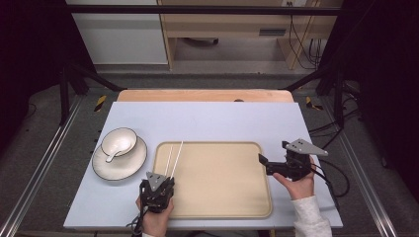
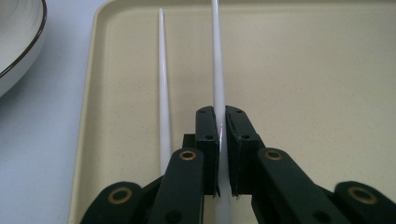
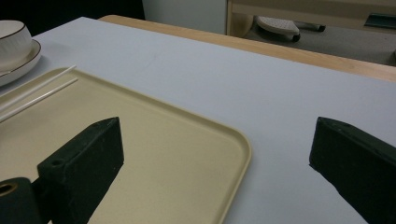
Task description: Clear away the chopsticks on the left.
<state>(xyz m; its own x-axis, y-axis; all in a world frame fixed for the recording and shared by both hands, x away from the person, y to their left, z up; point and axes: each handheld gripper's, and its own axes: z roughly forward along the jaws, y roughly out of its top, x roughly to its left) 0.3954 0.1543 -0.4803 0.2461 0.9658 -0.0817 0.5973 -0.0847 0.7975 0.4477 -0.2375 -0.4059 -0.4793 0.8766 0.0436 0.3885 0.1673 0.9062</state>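
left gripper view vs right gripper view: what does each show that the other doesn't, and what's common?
Left gripper view alone: its own jaws closed on one white chopstick, with the second chopstick lying free beside it.

Right gripper view alone: its own jaws standing wide apart with nothing between them, the table's far wooden edge, and a bowl sitting on the plate.

Both: the beige tray, the two chopsticks, the plate's rim, the blue-grey tabletop.

Grey floor; pale wooden furniture behind; dark sides
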